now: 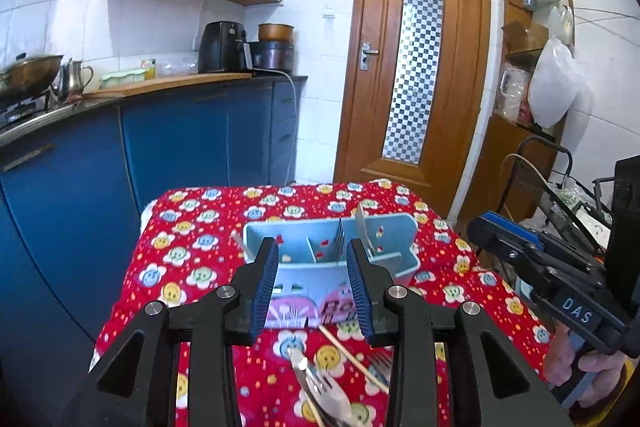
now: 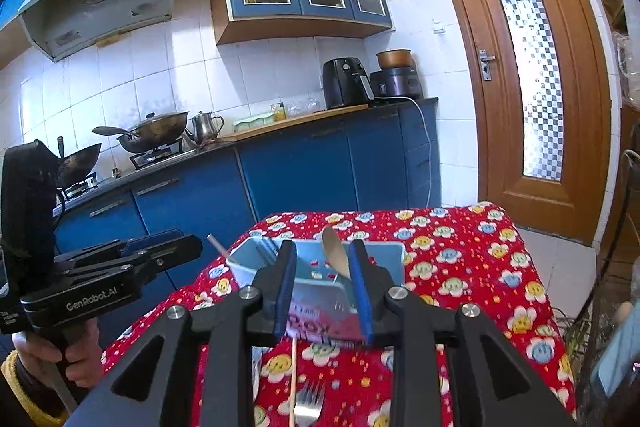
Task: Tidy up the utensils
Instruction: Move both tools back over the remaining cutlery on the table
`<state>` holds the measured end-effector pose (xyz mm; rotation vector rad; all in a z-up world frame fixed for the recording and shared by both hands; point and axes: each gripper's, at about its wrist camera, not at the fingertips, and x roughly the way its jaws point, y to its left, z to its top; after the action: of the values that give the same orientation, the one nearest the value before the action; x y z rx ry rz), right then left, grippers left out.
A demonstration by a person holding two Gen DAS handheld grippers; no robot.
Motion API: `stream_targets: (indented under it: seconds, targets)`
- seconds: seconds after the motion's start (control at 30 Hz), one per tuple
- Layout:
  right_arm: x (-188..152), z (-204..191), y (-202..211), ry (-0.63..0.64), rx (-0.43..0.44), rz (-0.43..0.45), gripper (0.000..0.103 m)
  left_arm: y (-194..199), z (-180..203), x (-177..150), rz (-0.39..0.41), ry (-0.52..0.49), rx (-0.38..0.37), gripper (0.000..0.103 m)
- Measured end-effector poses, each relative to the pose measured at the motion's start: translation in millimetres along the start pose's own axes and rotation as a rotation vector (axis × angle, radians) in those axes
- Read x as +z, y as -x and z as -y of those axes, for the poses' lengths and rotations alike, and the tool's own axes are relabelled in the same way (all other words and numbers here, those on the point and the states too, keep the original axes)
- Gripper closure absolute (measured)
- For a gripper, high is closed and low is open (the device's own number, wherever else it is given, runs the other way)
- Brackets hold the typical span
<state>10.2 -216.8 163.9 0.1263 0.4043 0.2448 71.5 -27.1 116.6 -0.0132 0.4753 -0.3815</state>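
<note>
Both tools stand part open with nothing between their blue pads. The left tool (image 1: 314, 291) fills the lower middle of its own view, and the right tool (image 2: 324, 293) does the same in its view; each frames the pale blue holder (image 1: 332, 247) on the red flowered table (image 1: 192, 267). A spoon (image 2: 336, 257) and a fork (image 1: 339, 239) already stand upright in the holder's compartments.

Loose pieces lie at the bottom of the frames, just under the tools: a metal fork (image 2: 308, 401), a thin wooden chopstick (image 2: 294, 379), and more overlapping cutlery (image 1: 320, 391). The metal pieces are likely stiff, light and slick, lying flat on soft cloth, so a pinch across the narrow handle seems safest. The chopstick looks very light and prone to rolling; mid-shaft would suit it.

Both tools point slightly downward toward the holder, side by side. A hand (image 1: 592, 367) grips the right tool's handle at the lower right of the left view.
</note>
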Motion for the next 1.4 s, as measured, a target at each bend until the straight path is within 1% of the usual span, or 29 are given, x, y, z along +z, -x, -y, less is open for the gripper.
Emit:
stream_targets:
  seconds: [0.2,0.47,0.63,0.77,0.9,1.03,1.13,1.4]
  targets:
    - [-17,-10,16,0.004,-0.030,-0.059,0.073,12,-3,-16,-0.032,0.026,0.010,0.067]
    - [-41,-10,26,-0.025,-0.043,-0.152,0.072,16,-13,-39,-0.110,0.071,0.018,0.067]
    - [-56,-6,27,-0.057,-0.049,-0.210,0.069,7,-16,-54,-0.200,0.057,0.038,0.067]
    - [-66,-1,27,-0.092,-0.052,-0.245,0.069,-6,-18,-69,-0.294,0.056,0.062,0.067]
    - [-74,6,26,-0.123,-0.057,-0.267,0.068,-21,-19,-83,-0.378,0.062,0.064,0.067]
    - [-81,11,27,-0.139,-0.063,-0.283,0.068,-31,-15,-94,-0.432,0.046,0.074,0.067]
    - [-85,15,27,-0.153,-0.066,-0.290,0.067,-38,-12,-99,-0.466,0.028,0.085,0.067]
    - [-89,24,28,-0.170,-0.065,-0.290,0.066,-53,-2,-112,-0.545,-0.010,0.080,0.067]
